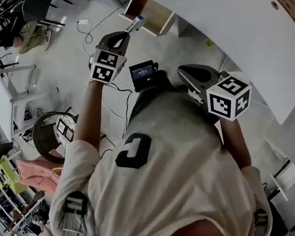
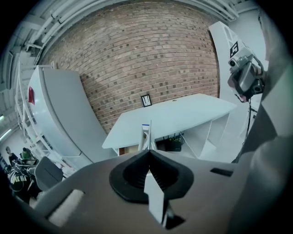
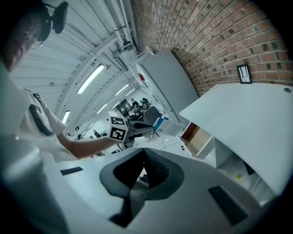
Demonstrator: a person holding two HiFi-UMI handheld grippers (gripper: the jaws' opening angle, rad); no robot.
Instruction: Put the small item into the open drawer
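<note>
Overhead, left gripper [image 1: 127, 35] reaching toward the open drawer [image 1: 148, 14] under the white worktop [image 1: 222, 31], jaws clamped on the small item [image 2: 146, 135], a flat white box held near the drawer's front, right gripper [image 3: 144, 151] farther back from the drawer, jaws together, empty.

Brick wall [image 2: 146, 59] at the back, small black-framed picture [image 2: 146, 99] hung on it. Long white worktop [image 2: 183, 114] runs in front of the wall. Tall white cabinet [image 2: 64, 114] to its left, red mark near the top. Camera on a stand [image 2: 246, 77] at the right edge. On the grey floor [image 1: 77, 64]: white cable with plug [image 1: 83, 23], dark round basket [image 1: 45, 133], pink cloth [image 1: 37, 174] just beside the basket, yellow scrap [image 1: 209, 43]. Strip lights [image 3: 91, 78] on the ceiling.
</note>
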